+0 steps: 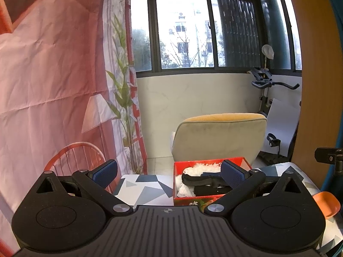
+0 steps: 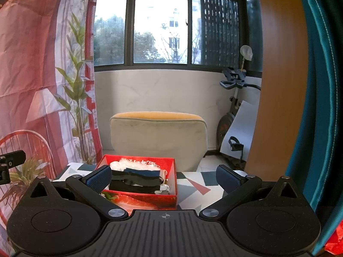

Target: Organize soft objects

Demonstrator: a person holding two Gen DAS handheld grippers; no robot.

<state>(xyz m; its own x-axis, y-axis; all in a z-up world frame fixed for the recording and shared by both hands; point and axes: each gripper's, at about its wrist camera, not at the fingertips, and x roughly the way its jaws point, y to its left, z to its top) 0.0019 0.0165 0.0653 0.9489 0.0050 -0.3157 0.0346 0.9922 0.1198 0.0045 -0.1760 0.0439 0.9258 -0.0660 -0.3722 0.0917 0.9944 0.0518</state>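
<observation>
A red box (image 1: 188,201) stands on the patterned table (image 1: 148,188); it also shows in the right wrist view (image 2: 150,200). It holds black straps (image 1: 199,181), white fluffy cloth (image 1: 200,168) and a dark blue piece (image 2: 142,171). My left gripper (image 1: 169,174) is open and empty, held above the table's near side, its right finger in front of the box. My right gripper (image 2: 164,177) is open and empty, its left finger in front of the box's near left corner.
A beige chair (image 2: 158,137) stands behind the table. A printed backdrop (image 1: 53,75) hangs on the left. An exercise bike (image 2: 233,107) and a white board are at the back right. An orange object (image 1: 328,205) lies at the table's right edge. A teal curtain (image 2: 321,107) hangs at the right.
</observation>
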